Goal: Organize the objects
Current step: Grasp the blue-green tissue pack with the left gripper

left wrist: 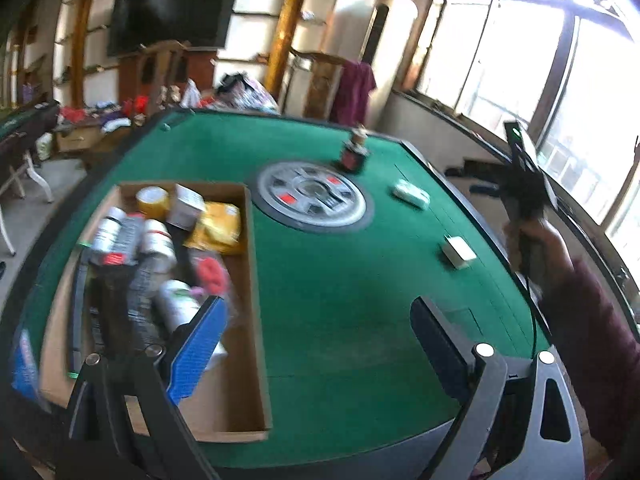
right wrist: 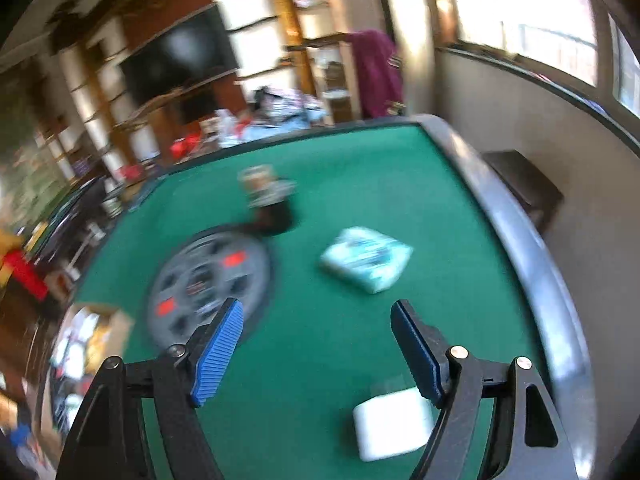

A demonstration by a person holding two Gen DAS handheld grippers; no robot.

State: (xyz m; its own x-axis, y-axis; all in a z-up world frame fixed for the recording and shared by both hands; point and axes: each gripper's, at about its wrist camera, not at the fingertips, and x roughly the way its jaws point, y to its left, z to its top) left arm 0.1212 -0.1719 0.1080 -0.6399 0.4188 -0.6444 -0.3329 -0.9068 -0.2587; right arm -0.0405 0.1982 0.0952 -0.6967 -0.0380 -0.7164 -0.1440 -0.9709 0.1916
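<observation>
Both grippers, the left (left wrist: 320,336) and the right (right wrist: 316,344), stood wide and empty over the table (left wrist: 340,280); the box (left wrist: 248,280) was full.

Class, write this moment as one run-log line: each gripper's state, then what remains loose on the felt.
left gripper: open, empty | right gripper: open, empty | loose: white box, tissue pack, dark jar | cardboard box: filled

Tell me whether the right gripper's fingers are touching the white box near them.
Cannot tell. In the right wrist view the white box lies at the right finger's base under the open right gripper, but overlap and blur hide any gap.
</observation>
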